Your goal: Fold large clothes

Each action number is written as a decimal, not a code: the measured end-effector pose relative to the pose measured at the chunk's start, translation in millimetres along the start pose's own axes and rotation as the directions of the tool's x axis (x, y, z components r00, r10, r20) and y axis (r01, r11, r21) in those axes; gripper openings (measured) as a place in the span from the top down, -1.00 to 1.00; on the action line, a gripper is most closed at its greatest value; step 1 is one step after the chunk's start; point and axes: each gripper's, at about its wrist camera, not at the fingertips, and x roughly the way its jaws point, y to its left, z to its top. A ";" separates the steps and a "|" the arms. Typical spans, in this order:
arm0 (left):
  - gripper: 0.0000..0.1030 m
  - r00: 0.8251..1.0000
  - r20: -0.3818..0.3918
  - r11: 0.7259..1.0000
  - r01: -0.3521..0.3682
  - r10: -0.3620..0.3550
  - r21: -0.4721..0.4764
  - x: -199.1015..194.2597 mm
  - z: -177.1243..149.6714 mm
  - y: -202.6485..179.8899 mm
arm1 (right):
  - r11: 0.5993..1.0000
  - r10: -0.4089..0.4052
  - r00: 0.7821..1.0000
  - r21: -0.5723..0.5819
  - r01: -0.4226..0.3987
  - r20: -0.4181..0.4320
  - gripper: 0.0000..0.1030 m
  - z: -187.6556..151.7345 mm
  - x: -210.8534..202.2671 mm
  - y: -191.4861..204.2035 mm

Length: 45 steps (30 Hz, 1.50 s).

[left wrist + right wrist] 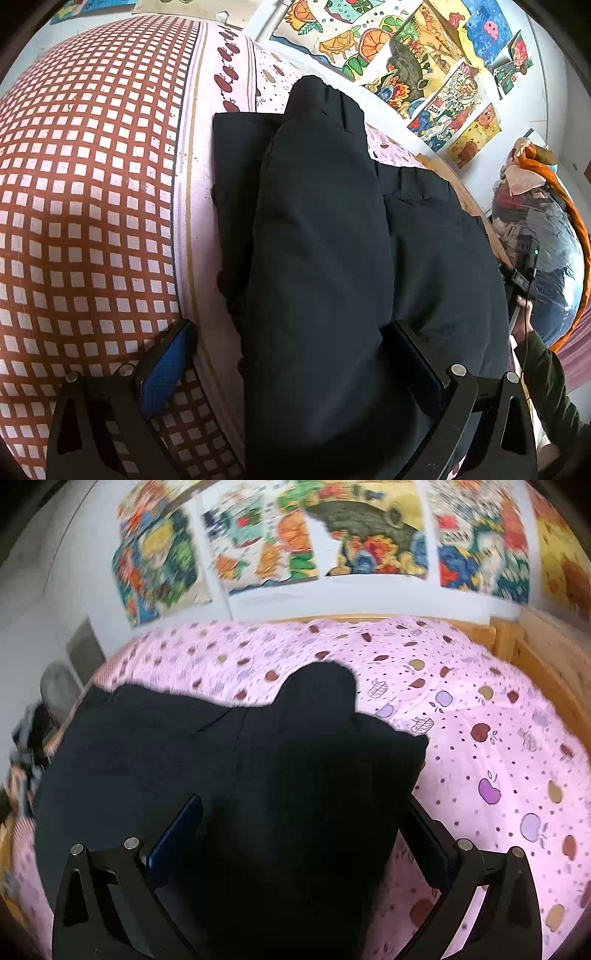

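- While both pairs of tongs hang over the bed, I read my left gripper [291, 362] as spread wide, its blue pads either side of a raised fold of the dark garment [332, 258] and clamped on nothing
- My right gripper [306, 834] is also apart, with the same black cloth lying between and under its fingers; that view is smeared, so I cannot tell whether a pad touches the fabric
- Just ahead of the left tongs the garment is already stacked in thick layers, a rounded flap draped over a flatter panel, all resting on the pink apple-print sheet [498, 738]
- My worry: the bulky upper fold looks loosely laid, so dragging or closing on only the top layer could slide it off and undo the stack
- A second risk, as I judge it, is pinching the sheet along with the cloth near the right tongs' outer finger
- To the left of the left tongs spreads a red checked cover [85, 221], clear of the work
- Far right of the left tongs, a sleeved hand [524, 314] holds the other device; beyond it sits a stuffed plastic bag [535, 240]
- Farthest off, the wooden bed frame [517, 642] and the wall of bright drawings [332, 535]; nothing blocks the approach
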 end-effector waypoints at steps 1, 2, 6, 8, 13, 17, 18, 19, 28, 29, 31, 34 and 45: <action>-1.00 1.000 0.000 1.000 0.000 0.000 -0.001 0.5 0.4 0.3 | 1.000 0.017 1.000 0.022 -0.017 -0.004 -0.98 -0.2 3.1 -4.2; -1.00 1.000 0.000 1.000 0.000 0.000 0.000 0.0 0.0 0.0 | 0.999 0.027 1.000 0.041 -0.027 -0.003 -0.98 -1.7 5.5 -7.6; -1.00 1.000 0.001 1.000 0.000 0.000 0.001 0.6 0.1 -0.5 | 0.998 0.068 0.997 -0.007 -0.068 0.034 -0.98 -7.9 -1.3 3.3; -1.00 1.000 0.001 1.000 -0.001 0.001 0.001 0.7 -0.2 -0.7 | 0.994 0.084 0.996 -0.073 -0.081 0.044 -0.98 -9.4 -8.4 17.8; -1.00 1.000 -0.006 1.000 0.000 0.000 0.000 0.7 0.0 -0.3 | 0.980 0.062 0.998 -0.192 -0.057 0.018 -0.98 -12.7 -18.1 41.3; -1.00 0.998 -0.053 0.999 0.042 -0.043 -0.011 3.5 1.8 -0.6 | 0.997 0.071 0.996 -0.005 -0.072 -0.051 -0.98 -11.3 -5.2 8.1; -1.00 0.996 -0.063 0.998 0.062 -0.063 -0.016 3.8 2.1 -1.4 | 0.993 0.112 0.992 0.052 -0.108 -0.065 -0.98 -13.7 -3.0 -1.1; -1.00 0.995 -0.065 0.997 0.078 -0.079 -0.020 3.6 2.0 -2.2 | 0.987 0.144 0.987 0.082 -0.138 -0.070 -0.98 -16.8 -1.5 -5.8; -0.60 0.991 -0.084 0.990 0.096 -0.105 -0.104 14.1 4.5 -9.8 | 0.959 0.249 0.966 0.155 -0.235 -0.074 -0.98 -29.2 -5.2 -0.4; -0.57 0.992 -0.081 0.991 0.088 -0.097 -0.104 13.5 3.4 -11.3 | 0.961 0.242 0.968 0.152 -0.229 -0.072 -0.98 -31.0 -7.0 4.1; -0.41 0.995 -0.070 0.992 0.068 -0.076 -0.109 11.5 2.6 -15.3 | 0.965 0.234 0.970 0.138 -0.223 -0.066 -0.98 -34.1 -9.5 11.7; -0.22 0.998 -0.050 0.992 0.035 -0.041 -0.118 6.7 1.9 -19.9 | 0.972 0.215 0.974 0.119 -0.204 -0.078 -0.89 -33.0 -12.0 21.7; 0.29 0.997 0.042 0.993 -0.064 0.069 -0.103 -14.2 -4.7 -56.0 | 0.997 0.006 0.992 0.071 0.003 -0.126 0.58 -38.8 -45.4 45.7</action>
